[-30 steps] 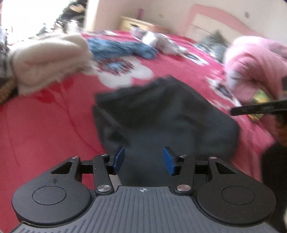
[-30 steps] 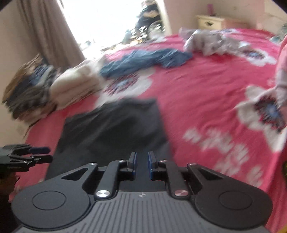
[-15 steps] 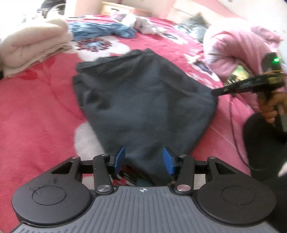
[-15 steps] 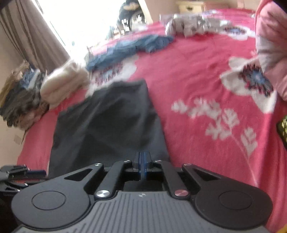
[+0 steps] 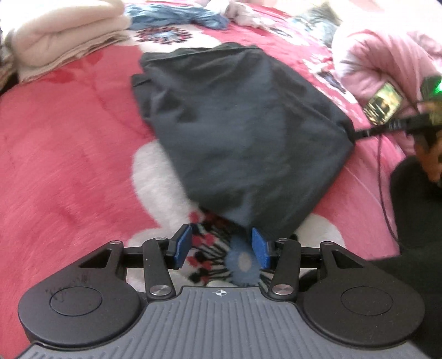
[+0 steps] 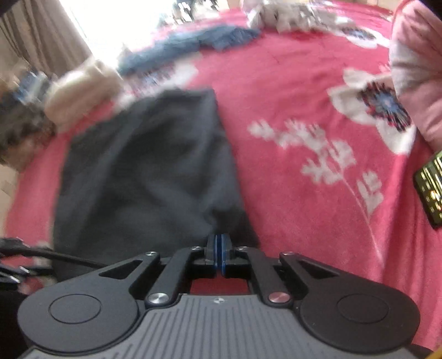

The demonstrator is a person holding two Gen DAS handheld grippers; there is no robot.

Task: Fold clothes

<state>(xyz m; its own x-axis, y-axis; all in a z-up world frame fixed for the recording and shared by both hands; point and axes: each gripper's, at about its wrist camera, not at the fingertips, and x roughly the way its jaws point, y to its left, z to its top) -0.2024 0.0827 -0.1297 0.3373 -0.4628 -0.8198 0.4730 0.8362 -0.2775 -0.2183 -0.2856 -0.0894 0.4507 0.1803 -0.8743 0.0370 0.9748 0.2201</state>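
We see a dark charcoal-grey cloth garment (image 5: 237, 129) spread across a red fleece bedspread with white and blue flower patterns (image 5: 69, 171), its far edge lying toward the head of the bed and its near end gathered to a point close to our grippers. The left gripper (image 5: 221, 247) hangs just above the bedspread with its blue-padded jaws spread wide and nothing between them; the near tip of the garment lies just ahead of its right pad, and we cannot tell whether they touch. The right gripper (image 6: 218, 248) has its blue pads pressed together on a bunched corner of the same garment (image 6: 143, 165), and the cloth fans out from that pinch across the bedspread (image 6: 304, 96). In the left wrist view this gripper shows as a thin black bar (image 5: 386, 128) meeting the garment's right corner, where the fabric is drawn into a taut peak. A folded cream-coloured blanket (image 5: 63, 36) sits on the far left of the bed, well apart from the garment, with a crumpled blue denim garment (image 5: 176, 16) beyond it. A puffy pink quilted bundle (image 5: 386, 60) lies to the right, and a dark rectangular phone with a lit screen (image 5: 384, 103) rests beside it.
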